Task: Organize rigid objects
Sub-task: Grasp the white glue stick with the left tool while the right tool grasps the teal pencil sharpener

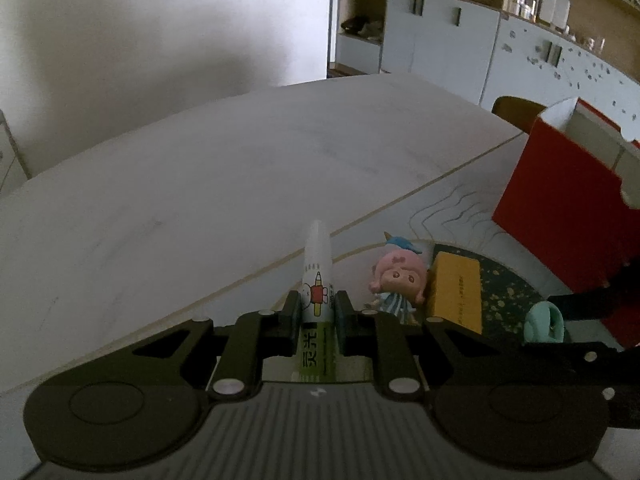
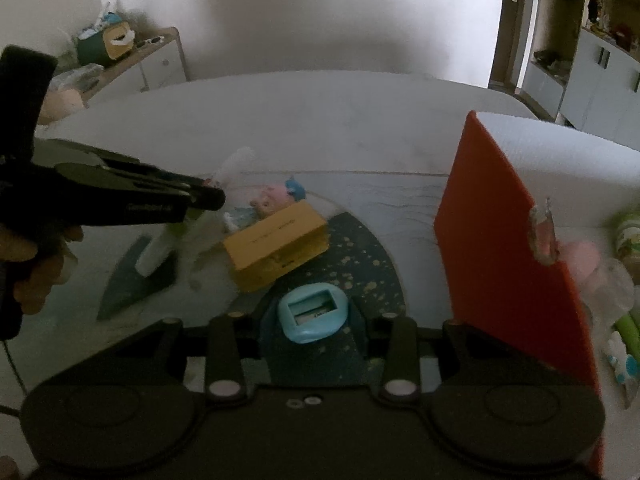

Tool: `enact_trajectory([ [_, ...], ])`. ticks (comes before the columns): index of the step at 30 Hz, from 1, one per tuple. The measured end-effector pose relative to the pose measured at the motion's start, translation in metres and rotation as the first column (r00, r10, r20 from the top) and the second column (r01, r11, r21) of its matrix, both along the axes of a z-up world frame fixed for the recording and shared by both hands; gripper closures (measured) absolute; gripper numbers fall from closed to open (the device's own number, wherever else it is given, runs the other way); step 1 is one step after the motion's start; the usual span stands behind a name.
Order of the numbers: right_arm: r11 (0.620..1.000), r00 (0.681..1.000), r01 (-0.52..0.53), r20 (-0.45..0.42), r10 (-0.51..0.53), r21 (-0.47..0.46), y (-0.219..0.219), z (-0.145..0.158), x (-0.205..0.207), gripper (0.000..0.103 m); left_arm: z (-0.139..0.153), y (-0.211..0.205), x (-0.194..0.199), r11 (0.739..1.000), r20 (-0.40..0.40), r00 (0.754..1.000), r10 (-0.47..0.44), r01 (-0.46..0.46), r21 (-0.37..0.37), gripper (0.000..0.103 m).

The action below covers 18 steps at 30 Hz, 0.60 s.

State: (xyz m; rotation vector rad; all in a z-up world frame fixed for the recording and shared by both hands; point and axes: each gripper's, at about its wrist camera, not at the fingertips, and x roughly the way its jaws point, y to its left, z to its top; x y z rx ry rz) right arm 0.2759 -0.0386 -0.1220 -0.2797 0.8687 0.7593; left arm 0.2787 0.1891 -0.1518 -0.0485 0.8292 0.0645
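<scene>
My left gripper (image 1: 317, 312) is shut on a white and green glue bottle (image 1: 317, 276) and holds it above the table; it shows at the left of the right wrist view (image 2: 208, 196). My right gripper (image 2: 312, 316) has its jaws around a teal sharpener (image 2: 313, 314), touching its sides, which also shows in the left wrist view (image 1: 545, 323). A pink-haired doll (image 1: 396, 278) lies against a yellow box (image 1: 456, 288) on a dark round mat (image 2: 360, 264). A red box (image 2: 504, 248) stands open at the right.
The red box (image 1: 568, 200) holds several items, among them a green tube (image 2: 630, 326) and a pink thing (image 2: 580, 256). A white table (image 1: 200, 184) spreads behind. Cabinets (image 1: 440, 48) stand far right, a cluttered side table (image 2: 132, 56) far left.
</scene>
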Motion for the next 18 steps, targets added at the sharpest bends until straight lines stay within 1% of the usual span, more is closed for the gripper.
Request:
enact_trajectory([
  [7,0.999,1.000,-0.017,0.001,0.017,0.039,-0.015,0.026,-0.014,0.066,0.018,-0.003,-0.020,0.999,0.013,1.000,0.026,-0.025,-0.025,0.086],
  [10,0.998,1.000,-0.027,0.006,0.027,0.059,-0.023,0.038,-0.019,0.066,0.028,-0.005,-0.031,0.998,0.028,0.999,0.034,-0.032,-0.044,0.086],
  [18,0.993,0.998,-0.058,0.037,0.054,0.106,-0.054,0.070,-0.027,0.066,0.056,-0.017,-0.056,0.996,0.081,0.995,0.063,-0.058,-0.068,0.086],
])
